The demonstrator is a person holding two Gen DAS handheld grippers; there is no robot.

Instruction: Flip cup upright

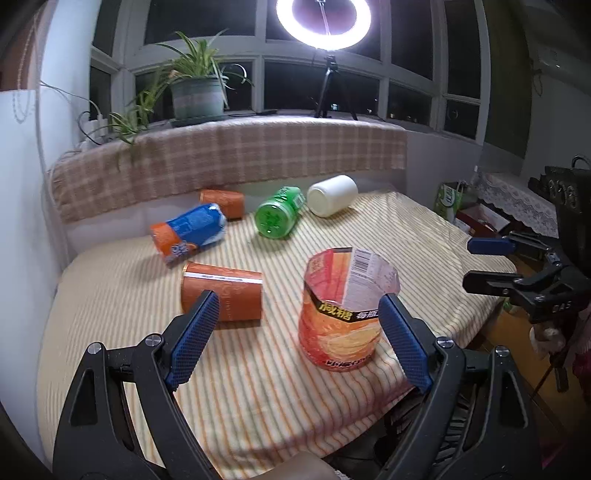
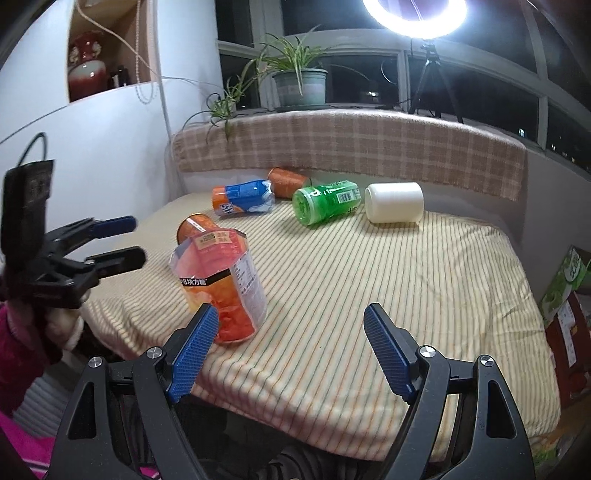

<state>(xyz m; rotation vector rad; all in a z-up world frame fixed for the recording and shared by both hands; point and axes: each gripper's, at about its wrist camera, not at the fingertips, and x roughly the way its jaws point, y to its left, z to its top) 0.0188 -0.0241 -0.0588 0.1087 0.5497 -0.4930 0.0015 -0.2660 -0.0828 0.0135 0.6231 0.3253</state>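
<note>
An orange cut-bottle cup stands upright near the table's front edge, open end up; it also shows in the right wrist view. My left gripper is open, its right pad beside the cup's side, nothing held. My right gripper is open and empty, to the right of the cup. Several cups lie on their sides: an orange one, a blue-orange one, a green one, a white one and a far orange one.
The table has a striped cloth. A plaid-covered ledge runs behind it with a potted plant and a ring light on a tripod. Boxes stand right of the table.
</note>
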